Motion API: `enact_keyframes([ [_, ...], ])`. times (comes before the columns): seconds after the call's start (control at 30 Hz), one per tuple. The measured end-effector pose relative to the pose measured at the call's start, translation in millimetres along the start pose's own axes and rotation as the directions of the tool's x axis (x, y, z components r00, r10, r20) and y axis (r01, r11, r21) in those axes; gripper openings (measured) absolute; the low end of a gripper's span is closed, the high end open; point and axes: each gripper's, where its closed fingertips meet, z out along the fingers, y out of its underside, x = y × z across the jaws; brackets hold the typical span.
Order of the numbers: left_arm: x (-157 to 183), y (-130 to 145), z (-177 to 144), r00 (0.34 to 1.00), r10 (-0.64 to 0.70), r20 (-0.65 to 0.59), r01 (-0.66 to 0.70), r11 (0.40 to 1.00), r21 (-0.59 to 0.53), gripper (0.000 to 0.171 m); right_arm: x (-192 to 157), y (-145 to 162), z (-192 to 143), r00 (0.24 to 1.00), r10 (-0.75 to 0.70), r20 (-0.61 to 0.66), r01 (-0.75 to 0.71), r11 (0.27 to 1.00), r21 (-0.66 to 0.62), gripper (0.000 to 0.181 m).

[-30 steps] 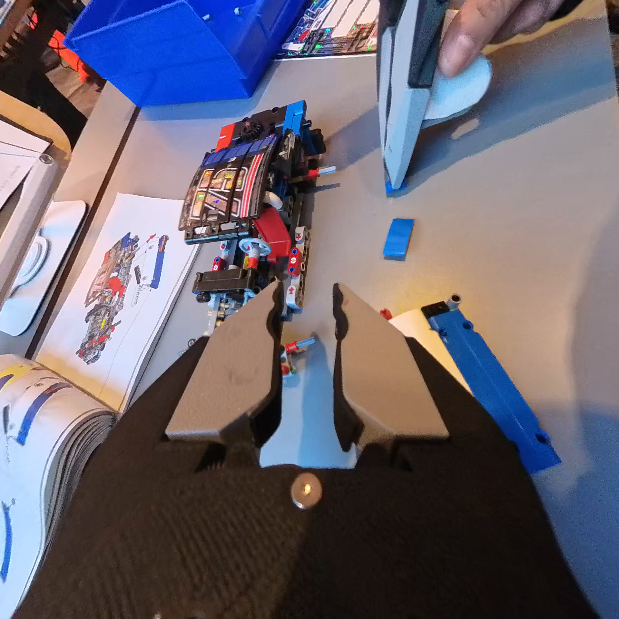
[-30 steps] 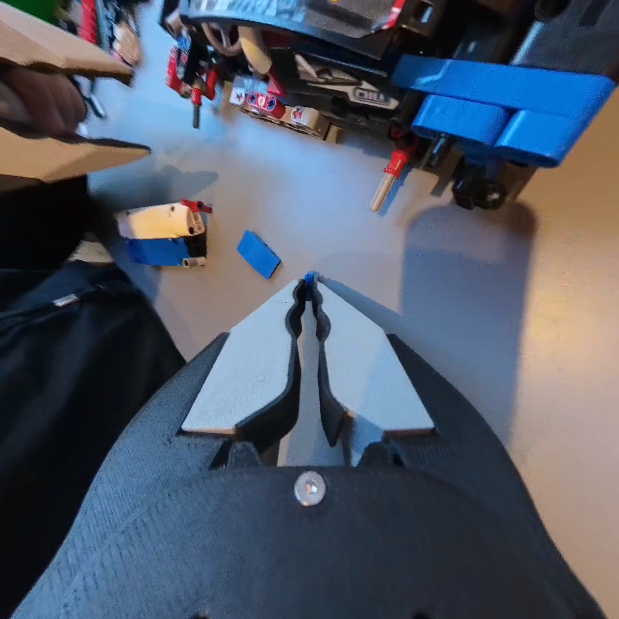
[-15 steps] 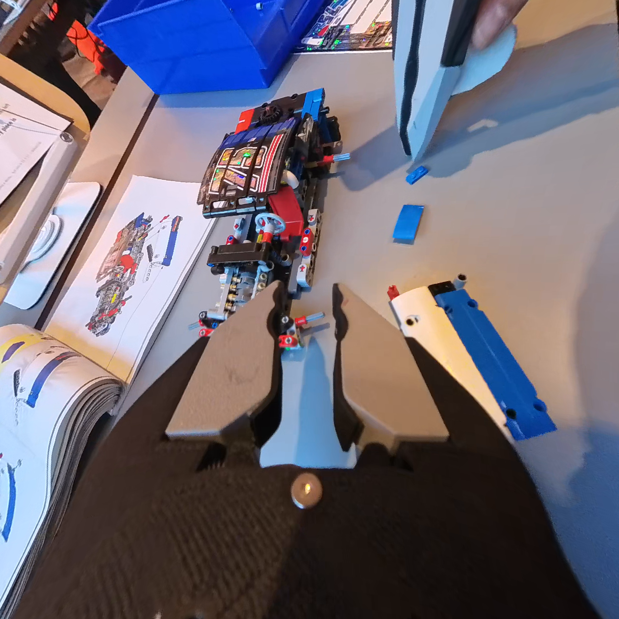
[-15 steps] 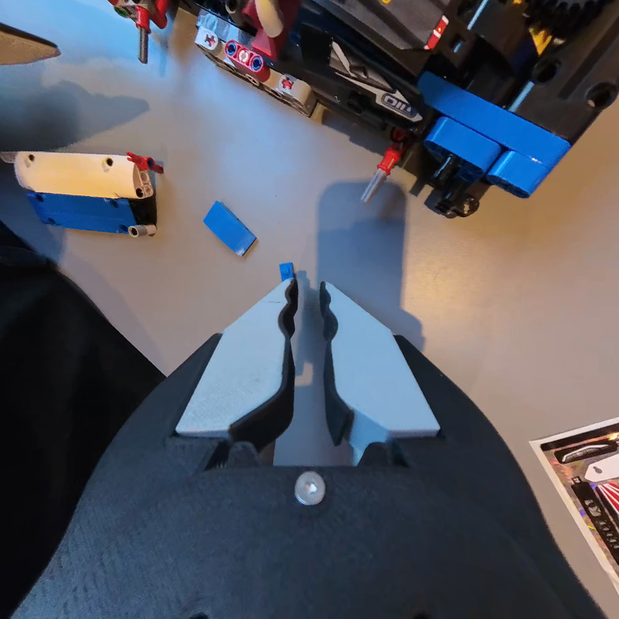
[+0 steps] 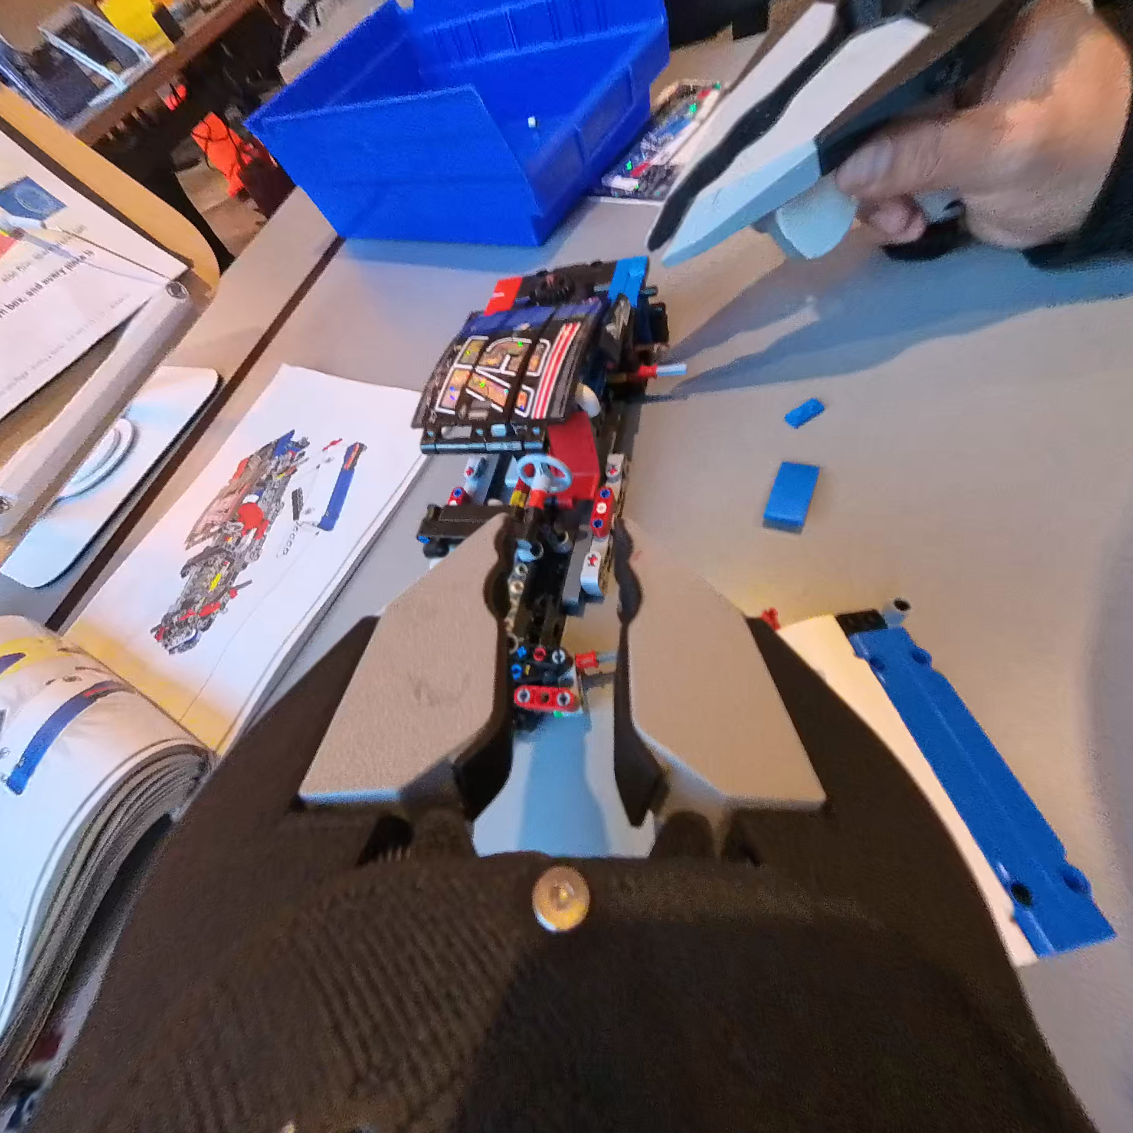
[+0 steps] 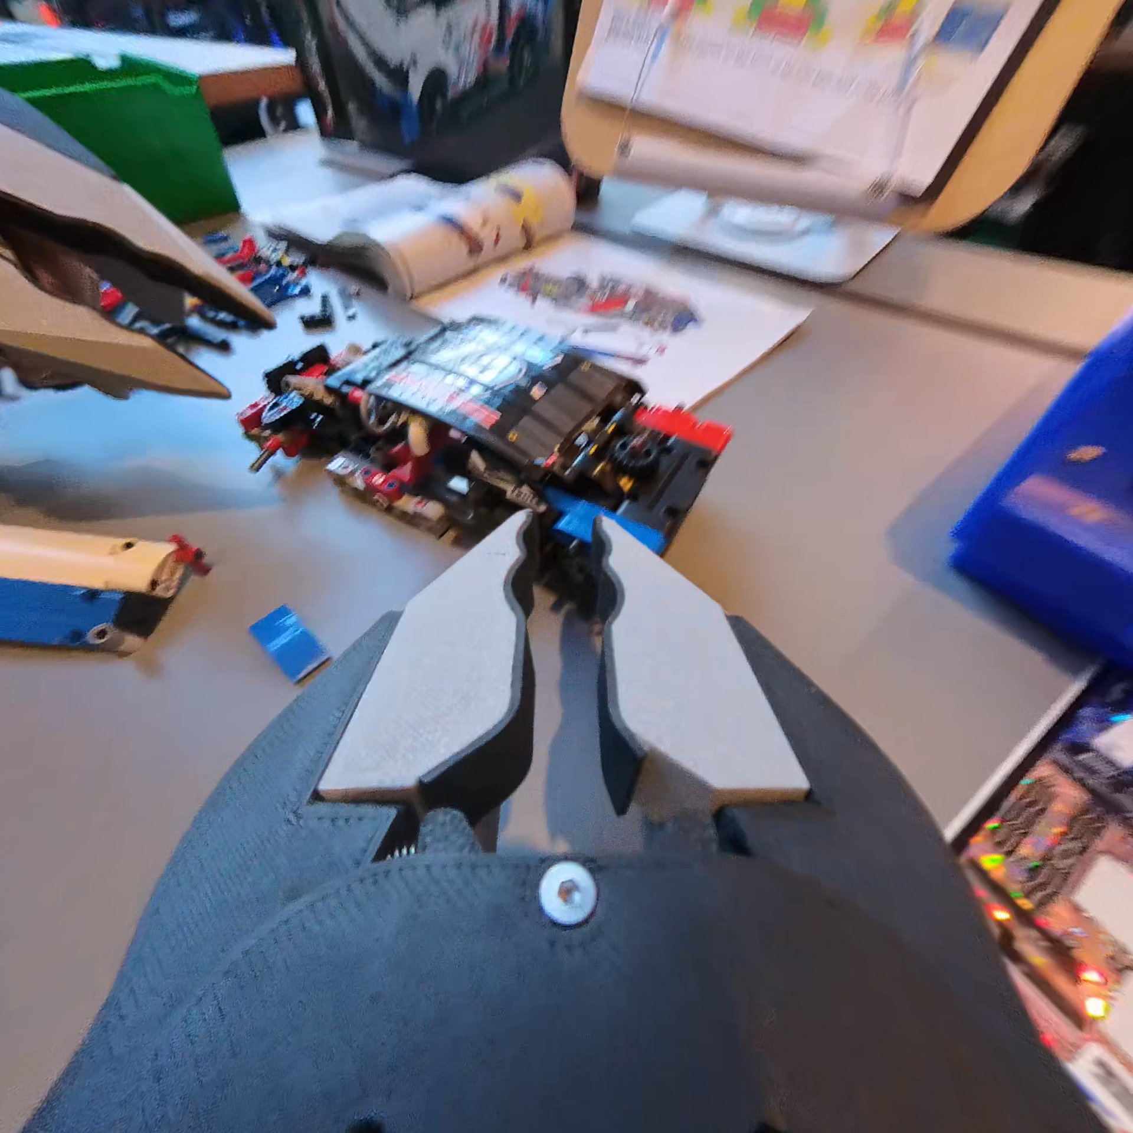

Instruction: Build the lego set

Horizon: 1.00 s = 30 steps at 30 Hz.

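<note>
Left wrist view: my left gripper [image 5: 561, 536] is spread, straddling the front of the black-red-blue lego car chassis [image 5: 539, 441] on the grey table [image 5: 919, 490]; I should close squarely on the frame.

Right wrist view: my right gripper [image 6: 561, 530] is spread, empty, near the chassis's blue rear; small blue flat tile [image 6: 288, 640] lies left.

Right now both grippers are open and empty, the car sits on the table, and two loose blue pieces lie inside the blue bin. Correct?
Not quite. The two loose blue pieces, a small one and a larger tile, lie on the table beside the car, not inside the blue bin; the left wrist view shows this. Both grippers' jaws are open and empty.
</note>
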Motion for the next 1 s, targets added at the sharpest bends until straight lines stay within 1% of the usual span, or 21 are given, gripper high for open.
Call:
enact_keyframes([
  [0.07, -2, -3, 4, 1.0, -0.017, 0.0, 0.017, 0.999, 0.029, 0.028, 7, -13, -4, 0.995, -0.073, -0.074, 0.078, 0.994, 0.079, 0.013],
  [0.13, -1, -4, 6, 0.999, -0.033, -0.01, 0.034, 0.999, 0.023, 0.03, 11, -21, -4, 0.988, -0.112, -0.109, 0.125, 0.985, 0.116, 0.012],
  [0.2, -1, -9, 7, 1.0, -0.026, 0.005, 0.025, 0.999, 0.042, 0.03, 14, -27, -2, 0.989, -0.106, -0.107, 0.121, 0.983, 0.139, 0.012],
  [0.3, -1, -3, 11, 1.0, -0.008, 0.011, 0.008, 1.0, 0.011, 0.028, 20, -30, 2, 0.994, -0.063, -0.09, 0.077, 0.984, 0.162, 0.013],
  [0.4, 0, -2, 13, 1.0, -0.008, 0.01, 0.008, 1.0, 0.002, 0.028, 21, -35, 1, 0.995, -0.054, -0.087, 0.07, 0.979, 0.192, 0.013],
  [0.57, 2, -2, 15, 1.0, 0.0, 0.007, 0.0, 1.0, 0.001, 0.028, 22, -35, 5, 0.992, -0.075, -0.103, 0.093, 0.979, 0.18, 0.012],
  [0.77, 0, -4, 11, 0.998, 0.042, 0.042, -0.042, 0.999, 0.001, 0.027, 24, -36, 10, 0.986, -0.098, -0.138, 0.121, 0.979, 0.166, 0.011],
  [0.9, 2, -6, 10, 0.998, 0.049, 0.039, -0.049, 0.999, 0.003, 0.027, 24, -35, 12, 0.987, -0.093, -0.132, 0.114, 0.981, 0.158, 0.011],
  [1.0, 2, -5, 9, 0.998, 0.046, 0.044, -0.046, 0.999, 0.008, 0.027, 24, -37, 10, 0.987, -0.087, -0.131, 0.11, 0.978, 0.177, 0.011],
])
